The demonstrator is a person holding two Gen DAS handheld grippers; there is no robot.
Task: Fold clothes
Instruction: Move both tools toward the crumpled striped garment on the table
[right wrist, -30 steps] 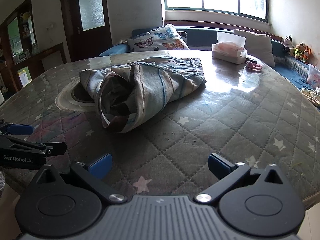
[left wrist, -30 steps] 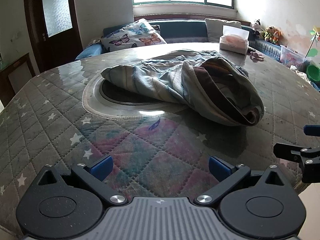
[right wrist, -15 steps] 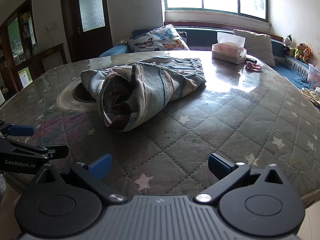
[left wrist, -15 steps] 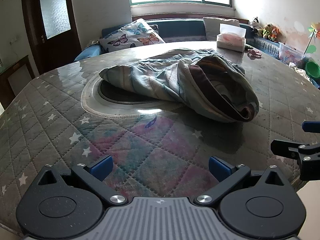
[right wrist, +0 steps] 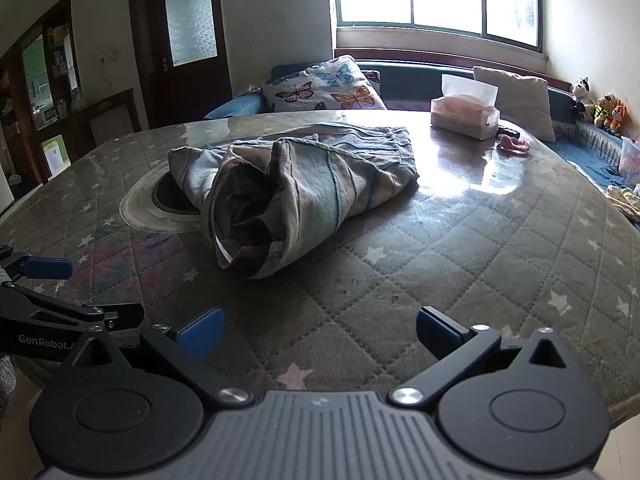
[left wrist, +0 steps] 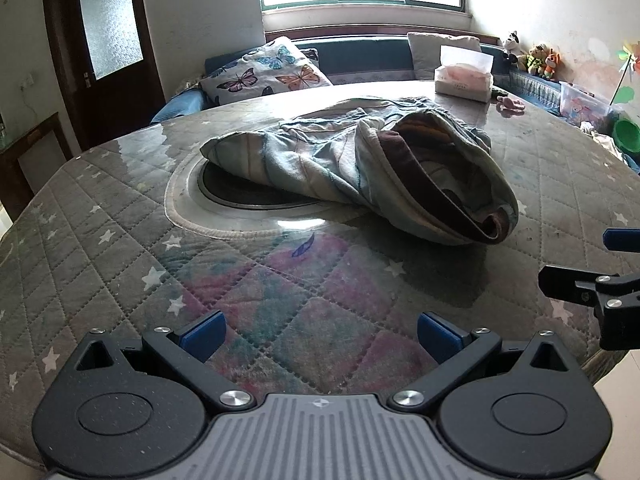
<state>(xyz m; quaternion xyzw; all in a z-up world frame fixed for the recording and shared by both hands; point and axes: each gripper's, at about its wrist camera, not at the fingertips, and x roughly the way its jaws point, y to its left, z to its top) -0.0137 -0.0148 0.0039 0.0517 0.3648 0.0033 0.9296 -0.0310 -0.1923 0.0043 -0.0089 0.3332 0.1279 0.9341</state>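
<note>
The bunched striped garment (left wrist: 360, 168) is shown lying mid-table (left wrist: 100, 264), ahead of both claws and touched by neither. The left gripper (left wrist: 318, 330) and right gripper (right wrist: 318, 330) are held spread, empty. Its long axis is seen running left-far to right-near (open end nearest), seemingly closer to the right gripper.

quilted table (left wrist: 100, 248) | tissue box (right wrist: 464, 118) far edge | butterfly pillow (left wrist: 268, 74) behind | plush toys (right wrist: 600, 110)
</note>
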